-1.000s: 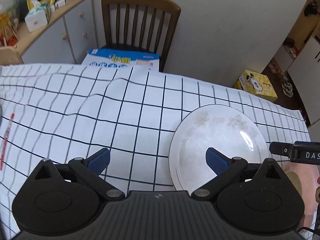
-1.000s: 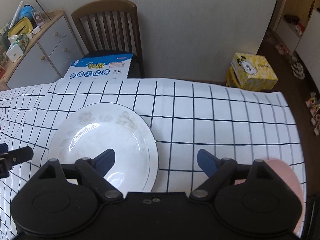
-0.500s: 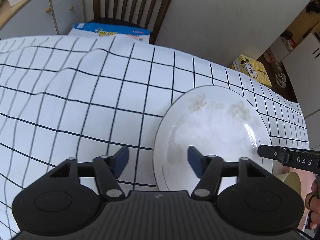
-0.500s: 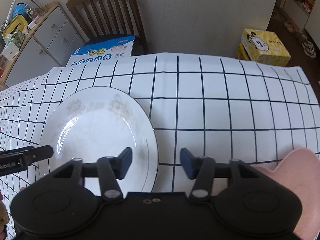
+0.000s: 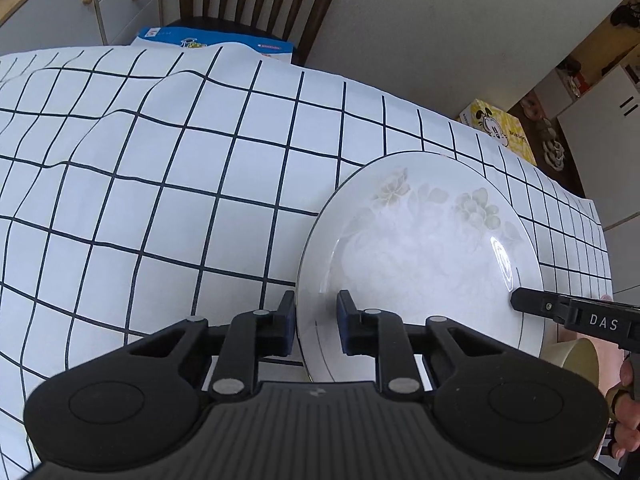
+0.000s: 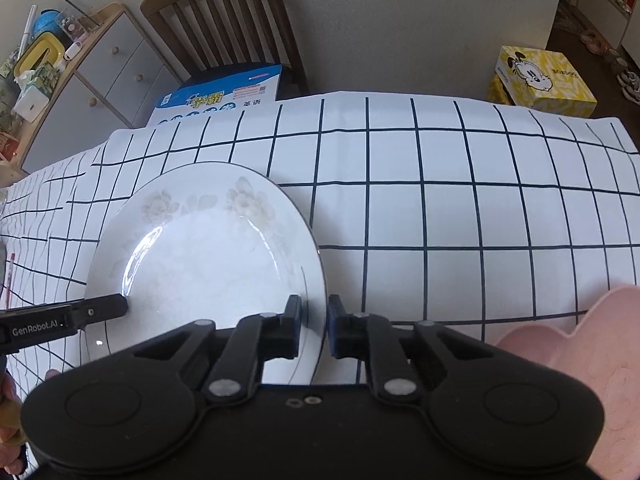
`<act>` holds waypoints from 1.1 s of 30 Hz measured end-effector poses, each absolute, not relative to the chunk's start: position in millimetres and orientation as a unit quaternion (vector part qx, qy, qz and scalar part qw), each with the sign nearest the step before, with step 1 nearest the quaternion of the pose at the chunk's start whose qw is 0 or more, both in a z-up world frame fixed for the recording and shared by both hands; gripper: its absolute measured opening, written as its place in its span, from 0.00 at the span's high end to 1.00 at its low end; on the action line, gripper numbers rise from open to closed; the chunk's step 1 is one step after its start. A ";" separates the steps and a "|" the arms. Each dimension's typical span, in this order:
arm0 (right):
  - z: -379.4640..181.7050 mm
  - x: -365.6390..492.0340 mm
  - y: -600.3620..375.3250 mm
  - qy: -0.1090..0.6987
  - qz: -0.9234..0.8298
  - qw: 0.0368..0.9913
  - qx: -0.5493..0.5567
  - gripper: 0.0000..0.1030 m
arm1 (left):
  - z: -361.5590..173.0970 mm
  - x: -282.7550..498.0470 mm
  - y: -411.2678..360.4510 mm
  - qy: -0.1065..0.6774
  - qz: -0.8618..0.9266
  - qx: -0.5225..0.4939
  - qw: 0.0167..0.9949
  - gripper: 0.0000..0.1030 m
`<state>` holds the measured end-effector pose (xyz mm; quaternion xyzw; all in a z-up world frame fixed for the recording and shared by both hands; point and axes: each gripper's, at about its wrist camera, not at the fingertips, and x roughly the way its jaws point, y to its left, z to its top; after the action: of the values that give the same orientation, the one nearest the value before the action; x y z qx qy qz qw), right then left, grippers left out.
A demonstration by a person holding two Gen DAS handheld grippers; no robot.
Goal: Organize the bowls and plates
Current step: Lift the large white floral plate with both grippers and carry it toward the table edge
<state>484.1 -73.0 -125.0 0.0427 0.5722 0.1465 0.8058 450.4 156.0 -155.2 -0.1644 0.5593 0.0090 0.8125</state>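
Note:
A white plate (image 5: 420, 248) with faint flower prints lies on the checked tablecloth (image 5: 180, 200). My left gripper (image 5: 316, 320) straddles its left rim, jaws closing, one pad outside the rim and one on the plate's face. My right gripper (image 6: 315, 318) straddles the right rim of the same plate (image 6: 208, 248) in the same way, jaws closing. A finger of the right gripper (image 5: 536, 306) shows at the plate's far side in the left wrist view. The left gripper's finger (image 6: 100, 308) shows likewise in the right wrist view.
A pink scalloped dish (image 6: 580, 344) lies at the near right. A beige bowl (image 5: 576, 354) sits beside it. A wooden chair (image 6: 224, 28) holding a blue box (image 6: 224, 98) stands behind the table, with a cabinet (image 6: 112, 72) to its left and a yellow box (image 6: 540, 76) on the floor.
Both grippers came down onto the plate's opposite rims and their jaws went from wide open to narrow around the rim. The plate has stayed in place.

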 end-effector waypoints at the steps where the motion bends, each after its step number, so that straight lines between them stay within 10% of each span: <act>1: -125.3 484.1 -73.6 0.572 0.147 0.806 0.045 0.87 | -155.2 450.0 156.2 0.558 0.008 -0.165 0.813 0.81; 33: -60.0 448.1 -79.3 0.522 0.151 0.837 0.066 0.89 | -78.1 410.1 159.7 0.508 0.008 -0.165 0.845 0.84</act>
<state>448.1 -79.3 -60.0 0.0660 0.5222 0.1511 0.8367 410.1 159.7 -78.1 -0.1647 0.5079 0.0083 0.8455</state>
